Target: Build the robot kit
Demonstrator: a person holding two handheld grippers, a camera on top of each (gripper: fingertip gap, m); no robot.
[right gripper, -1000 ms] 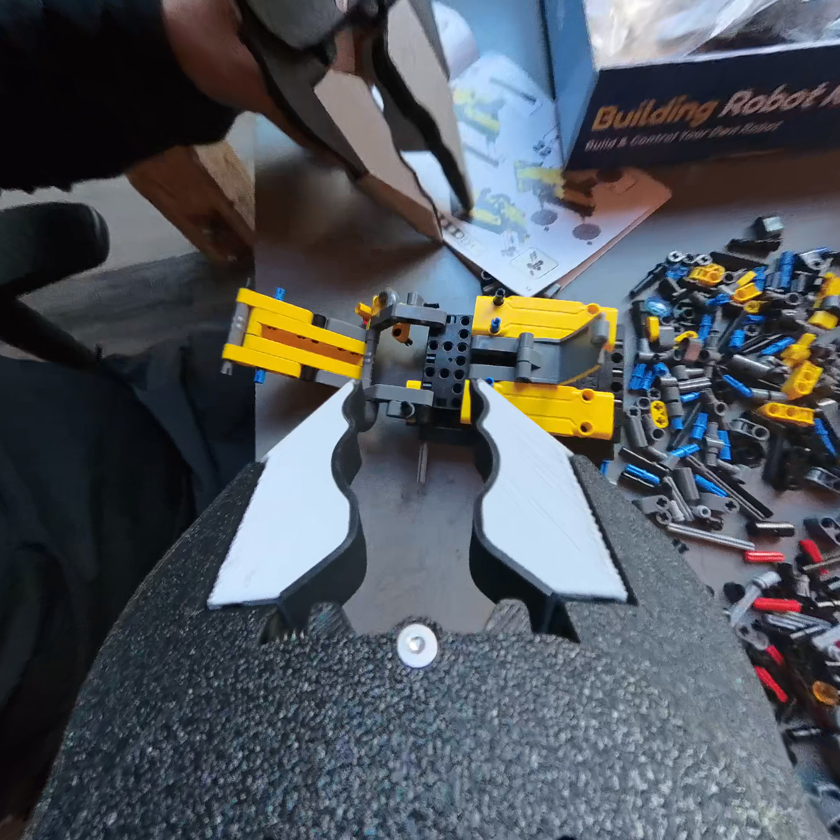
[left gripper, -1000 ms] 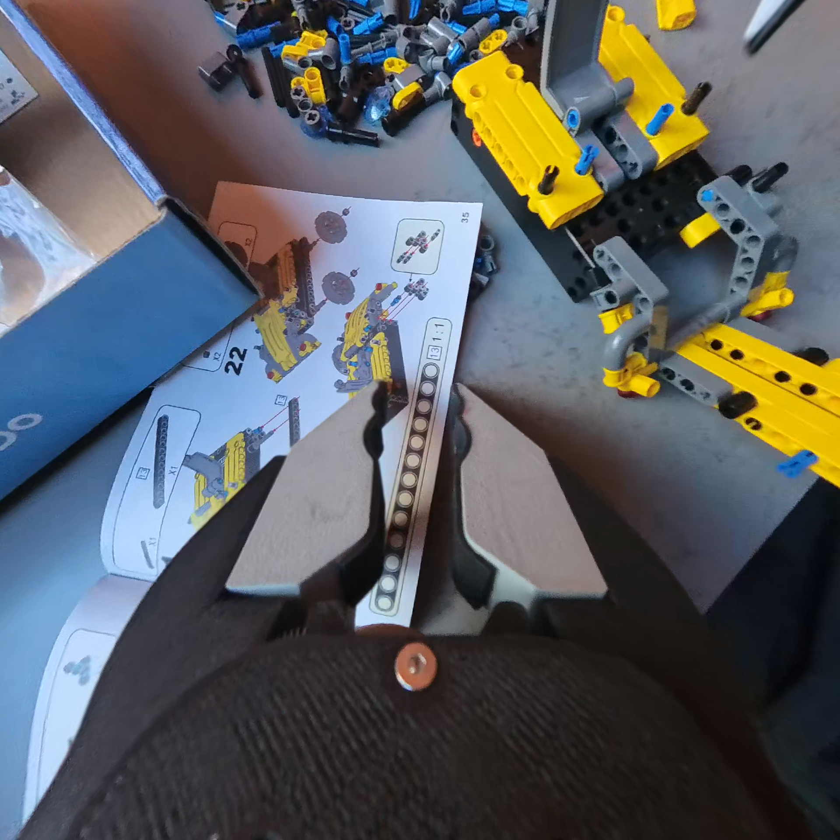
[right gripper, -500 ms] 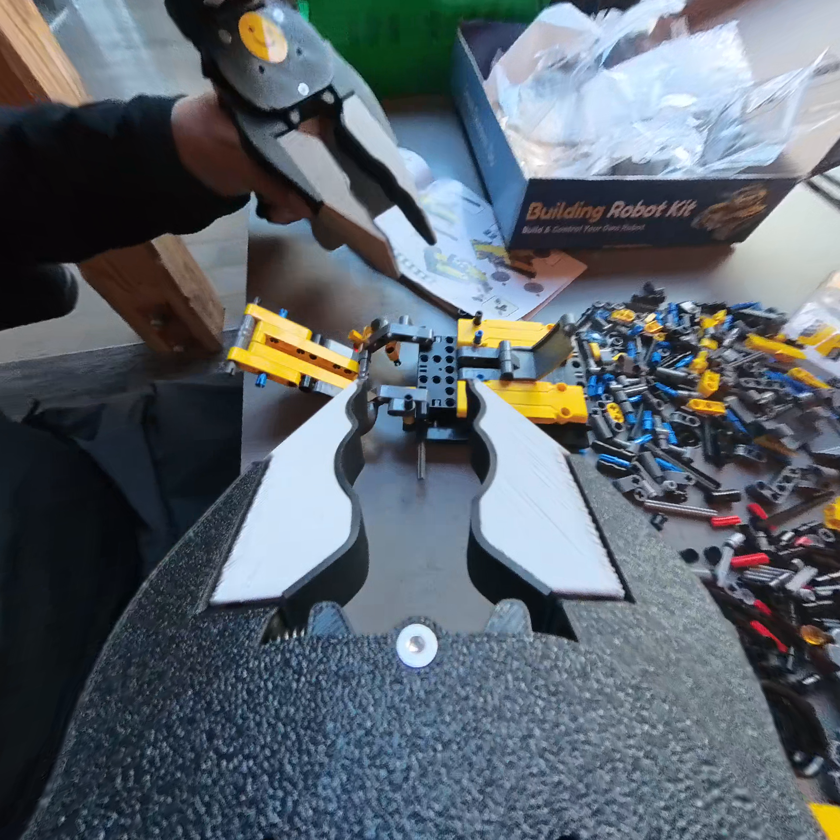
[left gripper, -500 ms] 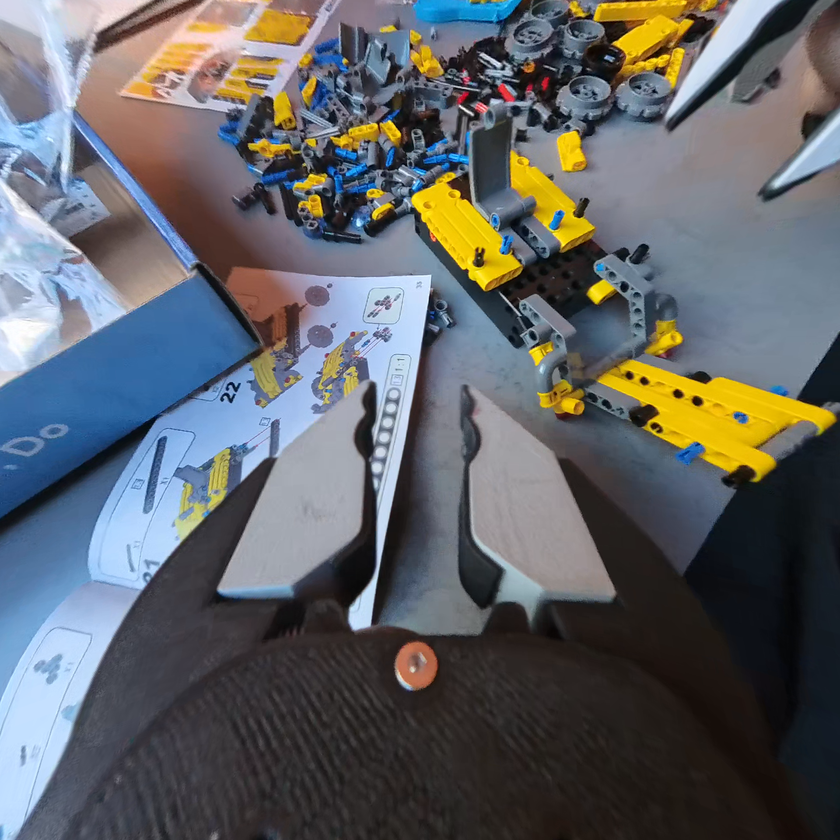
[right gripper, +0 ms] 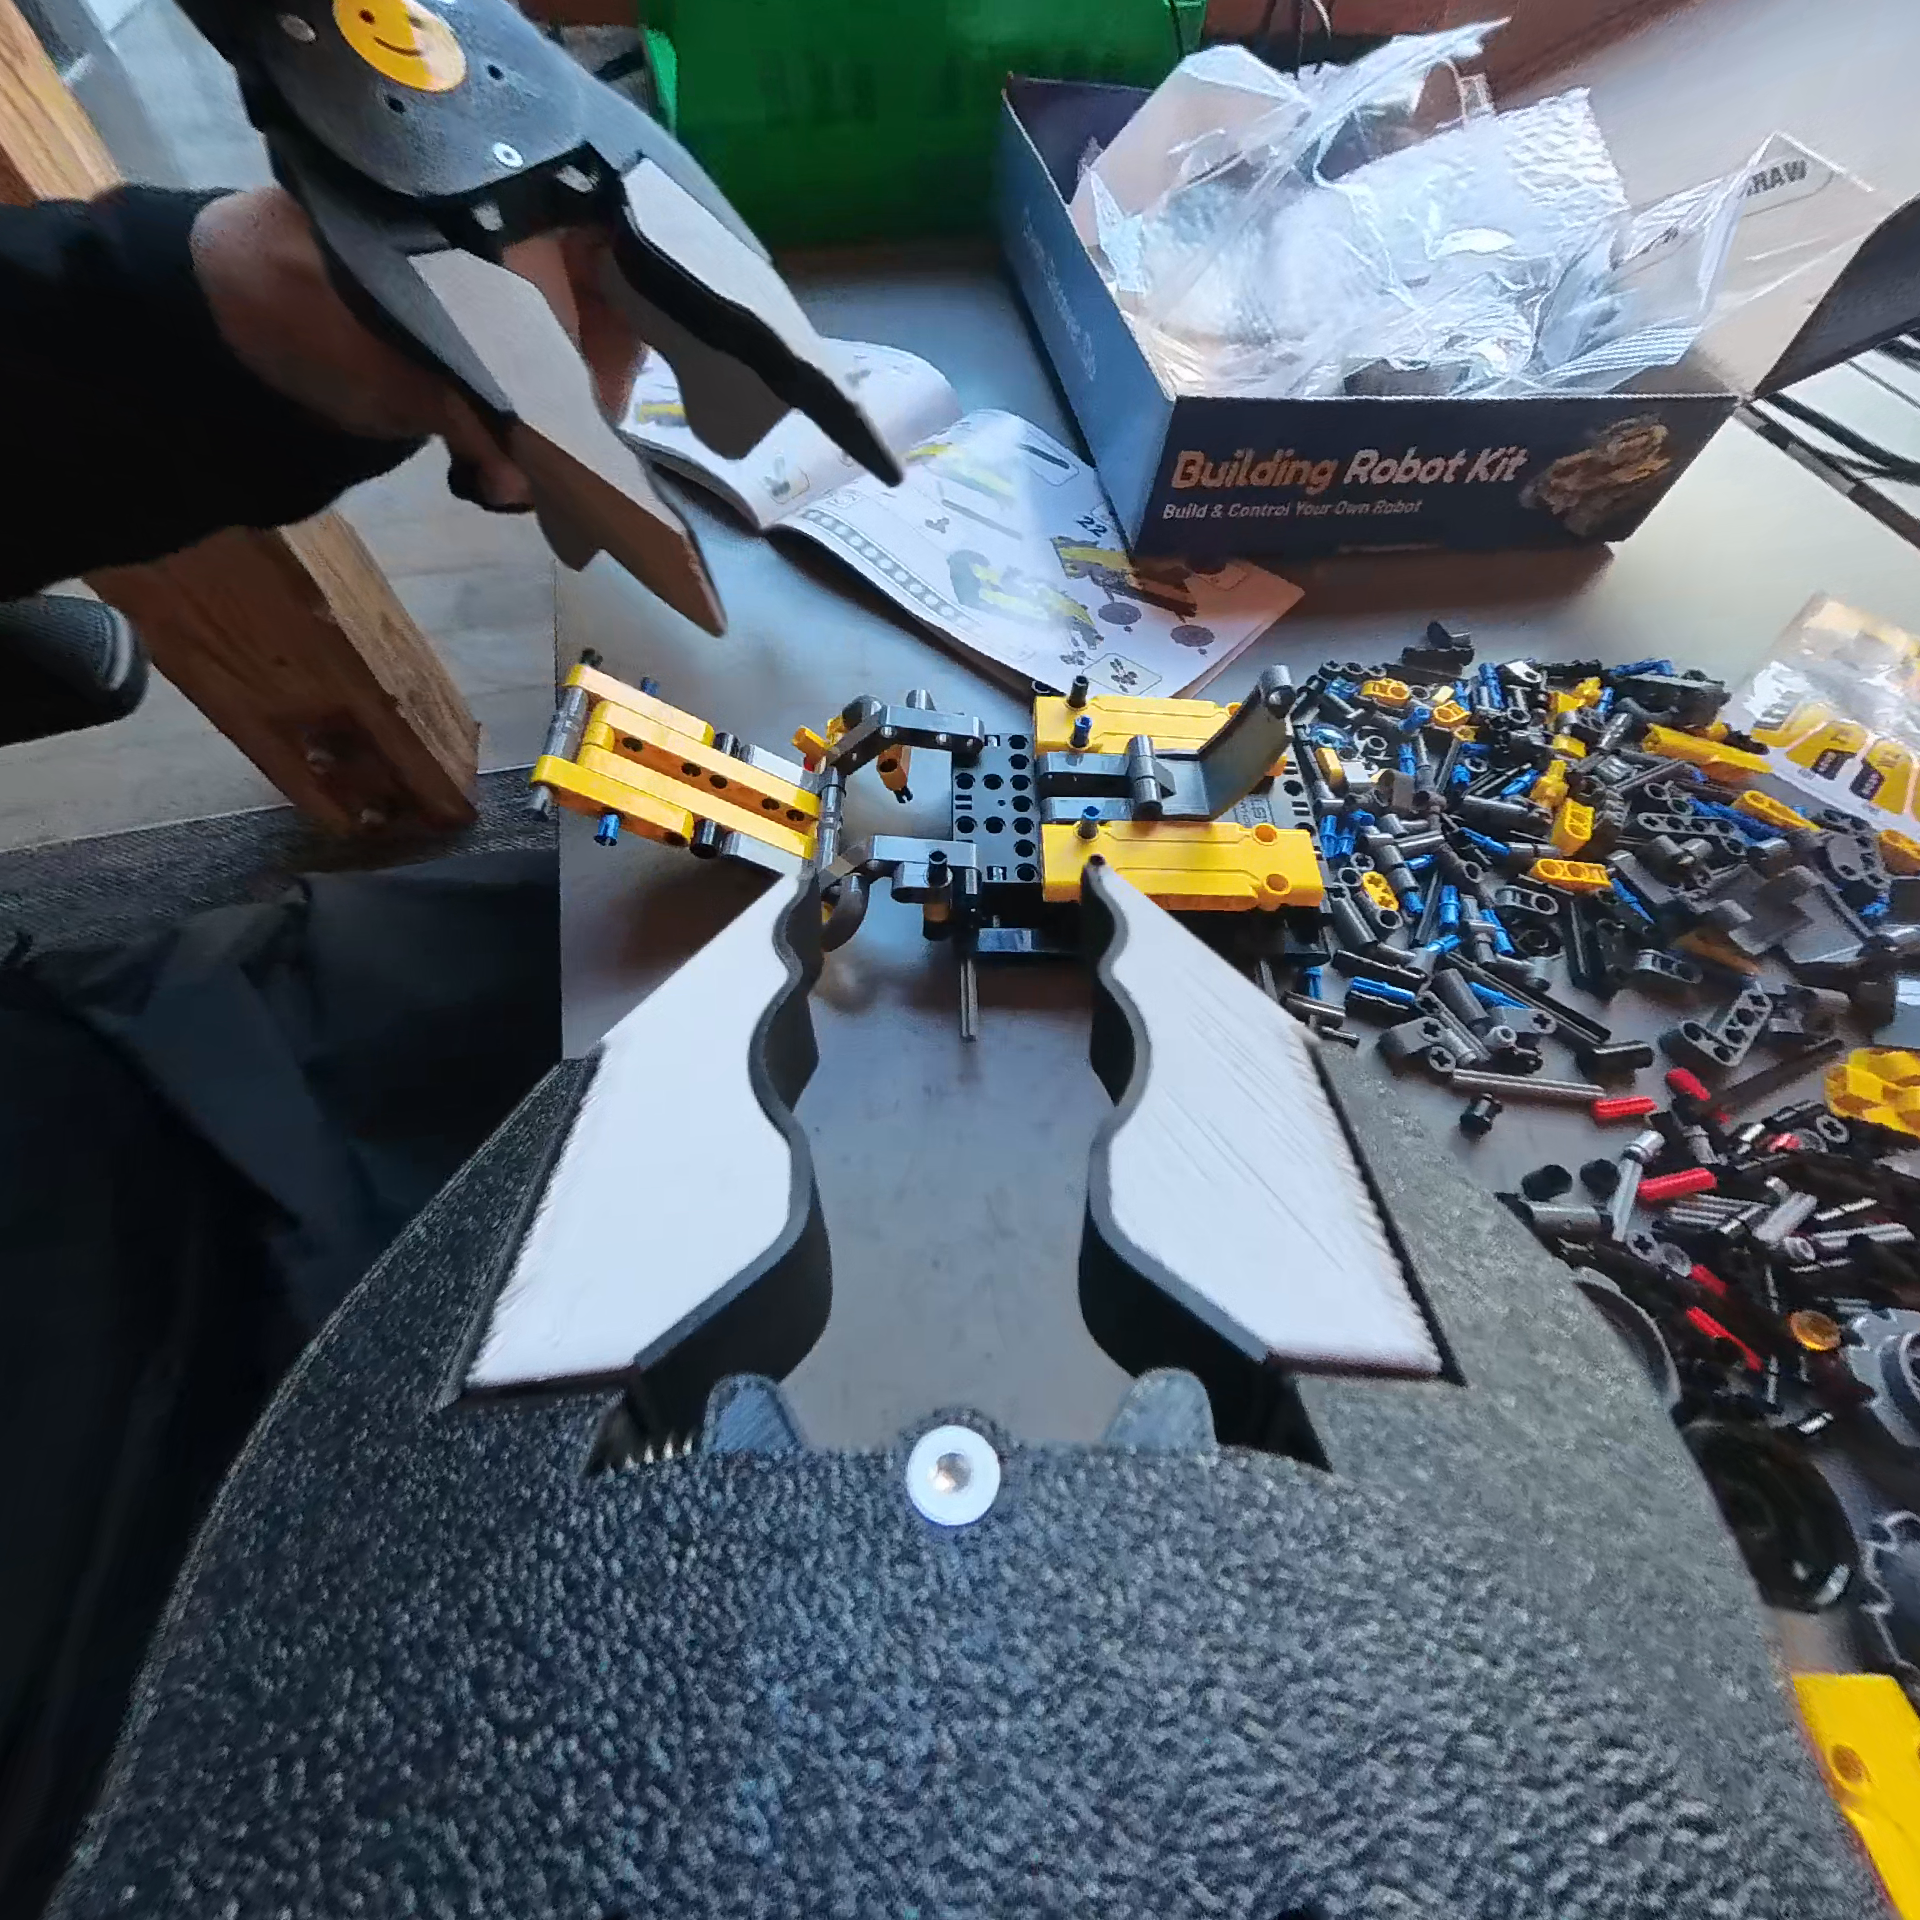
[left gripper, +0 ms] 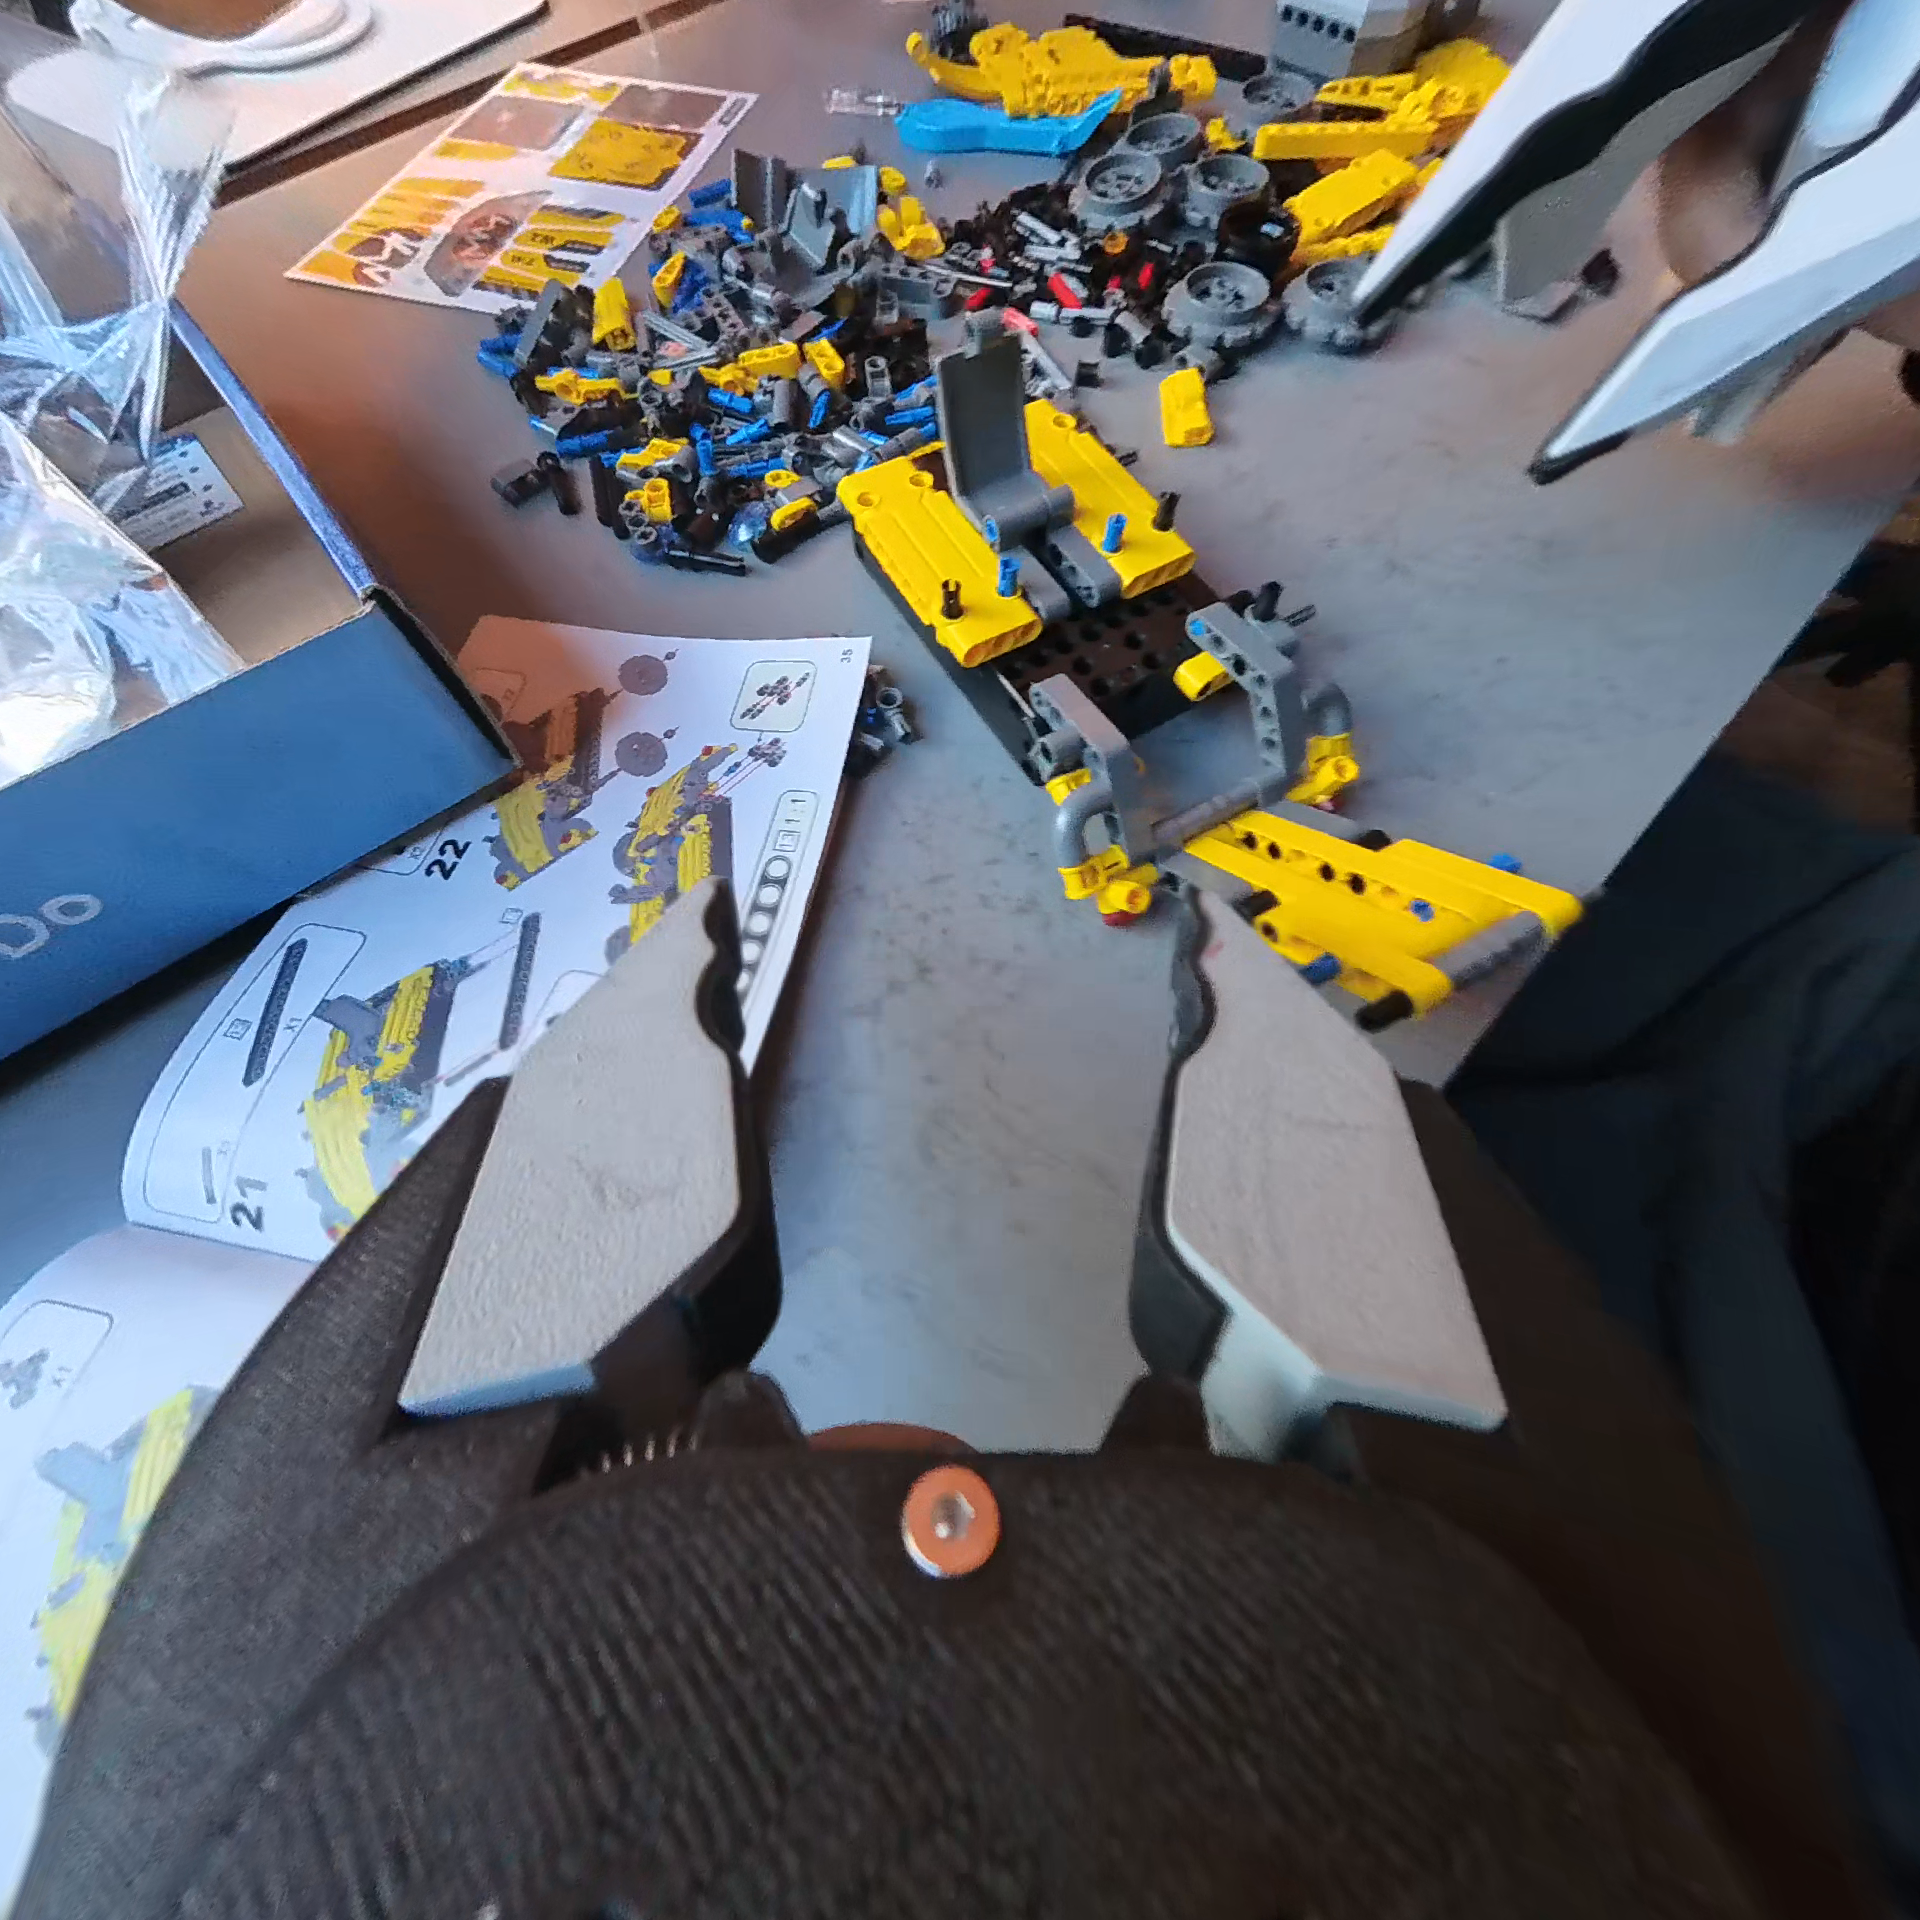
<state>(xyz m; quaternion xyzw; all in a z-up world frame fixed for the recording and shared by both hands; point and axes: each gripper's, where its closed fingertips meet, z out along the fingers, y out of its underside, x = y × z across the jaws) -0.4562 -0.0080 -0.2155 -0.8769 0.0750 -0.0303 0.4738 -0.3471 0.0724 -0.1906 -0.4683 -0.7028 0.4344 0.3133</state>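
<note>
A partly built yellow, black and grey brick vehicle (left gripper: pixel 935 561) lies on the grey table (left gripper: pixel 956 1143), its yellow arm reaching the table's edge. It also shows in the right wrist view (right gripper: pixel 1174 862). My left gripper (left gripper: pixel 954 914) is open wide and empty, held above the table between the open instruction booklet (left gripper: pixel 582 831) and the vehicle's arm. My right gripper (right gripper: pixel 948 888) is open and empty, its fingertips just above the near side of the vehicle, with a thin dark axle (right gripper: pixel 968 997) on the table between the fingers. Each gripper shows in the other's view, the left (right gripper: pixel 805 551) and the right (left gripper: pixel 1449 393).
A blue cardboard box (right gripper: pixel 1351 488) full of clear plastic bags stands behind the booklet (right gripper: pixel 987 551). A wide pile of small loose parts (right gripper: pixel 1558 831) and grey wheels (left gripper: pixel 1205 301) lies beyond the vehicle. A sticker sheet (left gripper: pixel 530 187) lies at the back. A wooden post (right gripper: pixel 291 675) stands off the table's edge.
My left gripper has lifted and drawn back from the booklet and opened wider. My right gripper has stayed open and pulled back a little from the vehicle.
</note>
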